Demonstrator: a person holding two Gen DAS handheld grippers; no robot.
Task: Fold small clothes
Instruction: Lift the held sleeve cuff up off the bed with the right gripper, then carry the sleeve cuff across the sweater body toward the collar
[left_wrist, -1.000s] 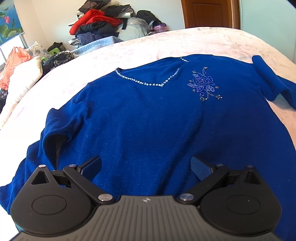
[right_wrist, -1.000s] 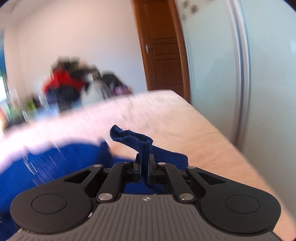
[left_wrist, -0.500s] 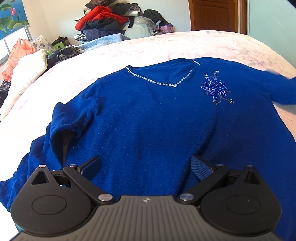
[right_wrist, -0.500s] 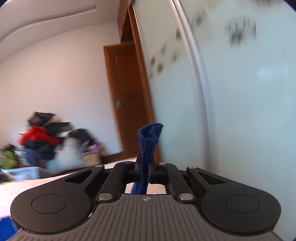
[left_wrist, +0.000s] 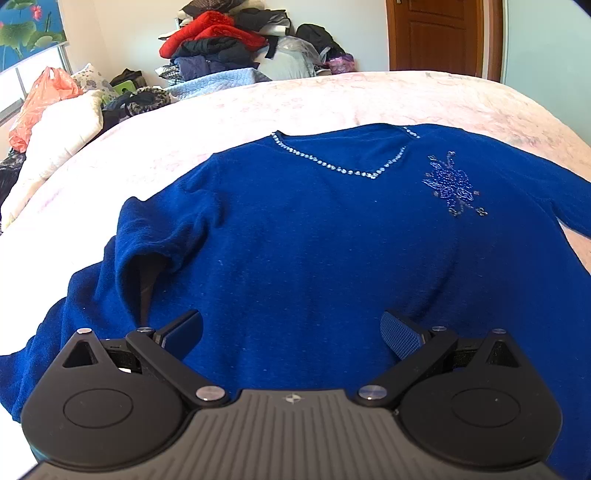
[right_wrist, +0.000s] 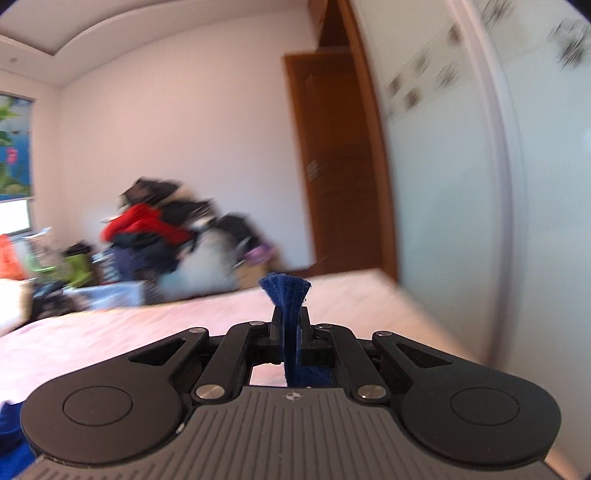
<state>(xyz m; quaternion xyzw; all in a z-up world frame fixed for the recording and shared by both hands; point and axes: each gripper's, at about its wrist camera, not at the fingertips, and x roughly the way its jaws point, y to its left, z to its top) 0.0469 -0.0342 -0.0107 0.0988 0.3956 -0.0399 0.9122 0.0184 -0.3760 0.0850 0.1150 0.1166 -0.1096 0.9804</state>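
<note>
Right wrist: right claw (right_wrist: 290, 328) level, clamped on sweater (right_wrist: 285, 291) cuff; left claw (left_wrist: 291, 332) spread.

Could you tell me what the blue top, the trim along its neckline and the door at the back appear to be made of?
Blue top: seemingly a soft knit, matte and slightly fuzzy, with tiny lint specks. Neckline trim: small shiny beads or rhinestones, catching light; which one is unclear. Door: apparently wood, reddish-brown, with raised panels and a satin sheen.

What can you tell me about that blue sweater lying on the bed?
The blue sweater is a soft-looking knit with a V-neck edged in shiny beads and a beaded flower on the chest. It lies face up, spread on the pink bedspread, one sleeve rumpled. The right gripper pinches a fold of its fabric; the left gripper is open above its lower part.
</note>
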